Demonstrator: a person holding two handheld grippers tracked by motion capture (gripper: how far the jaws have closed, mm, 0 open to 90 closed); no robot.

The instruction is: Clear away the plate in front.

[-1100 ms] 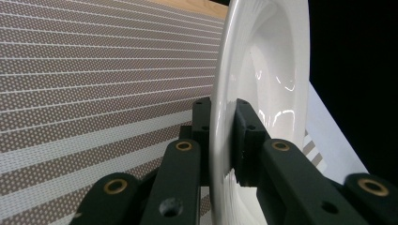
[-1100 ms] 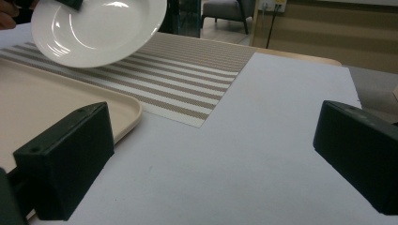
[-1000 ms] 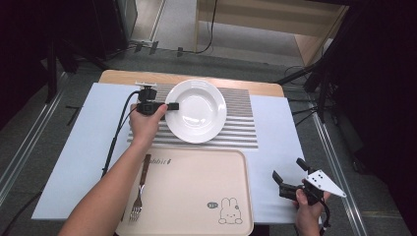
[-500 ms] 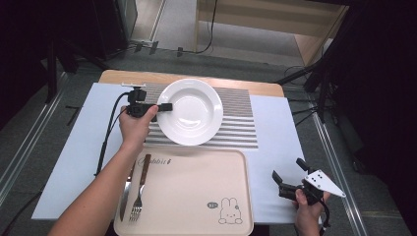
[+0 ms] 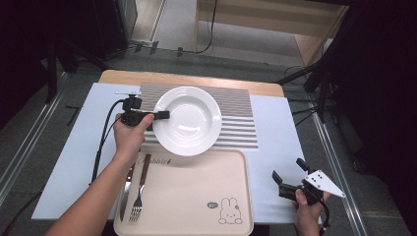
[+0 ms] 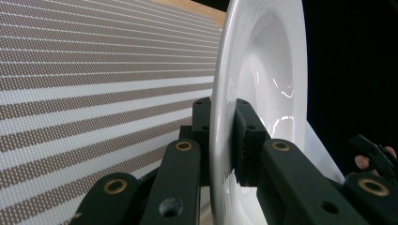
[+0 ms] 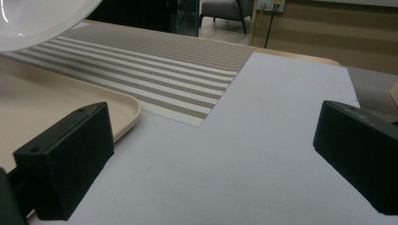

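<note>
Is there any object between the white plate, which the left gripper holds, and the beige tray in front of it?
Nothing visible blocks it. The left gripper clamps the plate by its rim above the striped mat. The near tray is bare in the middle; only a knife and fork lie along its left edge.

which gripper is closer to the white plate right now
Left. The left gripper is clamped on the white plate's left rim, while the right gripper sits open, well off at the table's near right corner.

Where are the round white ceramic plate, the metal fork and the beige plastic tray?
Round white ceramic plate [image 5: 189, 123], high view, its bowl.
Metal fork [image 5: 137, 206], high view, its neck.
Beige plastic tray [image 5: 196, 189], high view, bare floor.
</note>
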